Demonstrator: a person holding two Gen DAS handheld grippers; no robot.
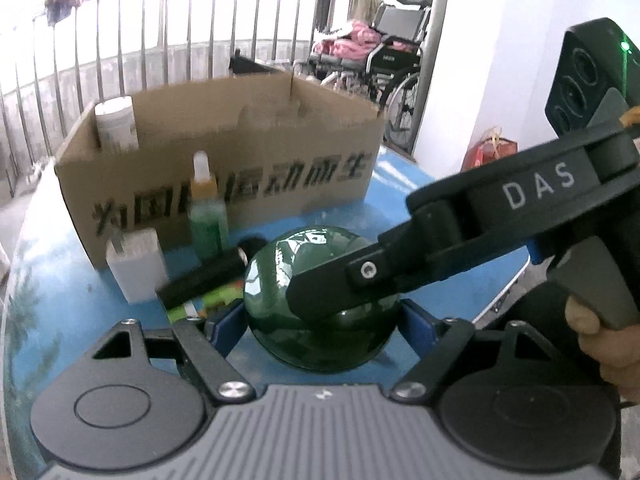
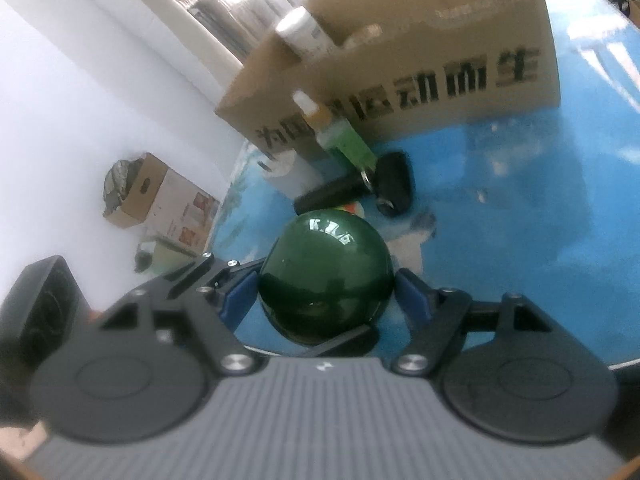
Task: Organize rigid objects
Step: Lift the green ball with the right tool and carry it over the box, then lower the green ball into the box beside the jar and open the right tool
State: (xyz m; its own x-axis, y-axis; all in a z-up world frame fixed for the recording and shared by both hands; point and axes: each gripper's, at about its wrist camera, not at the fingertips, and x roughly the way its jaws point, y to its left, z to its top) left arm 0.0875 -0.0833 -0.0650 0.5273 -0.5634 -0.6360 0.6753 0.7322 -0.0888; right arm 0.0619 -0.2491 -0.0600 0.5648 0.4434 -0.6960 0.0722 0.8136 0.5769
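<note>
A glossy dark green ball [image 1: 316, 312] sits low over the blue table [image 1: 60, 312]. My left gripper [image 1: 322, 320] is shut on it, blue pads against both sides. My right gripper [image 2: 326, 296] is also shut on the green ball [image 2: 324, 280]; its black finger [image 1: 340, 284] crosses over the ball in the left wrist view. Behind the ball lie a black cylinder [image 1: 204, 276], a green dropper bottle [image 1: 206, 208], a white charger block [image 1: 136, 264] and a black key fob [image 2: 394, 188]. An open cardboard box [image 1: 224, 160] stands beyond them with a white bottle [image 1: 116, 124] inside.
A green and white item [image 1: 200, 306] lies flat under the black cylinder. A metal railing [image 1: 160, 40] and a wheelchair [image 1: 384, 60] stand past the table. A second carton [image 2: 160, 196] sits on the floor to the left in the right wrist view.
</note>
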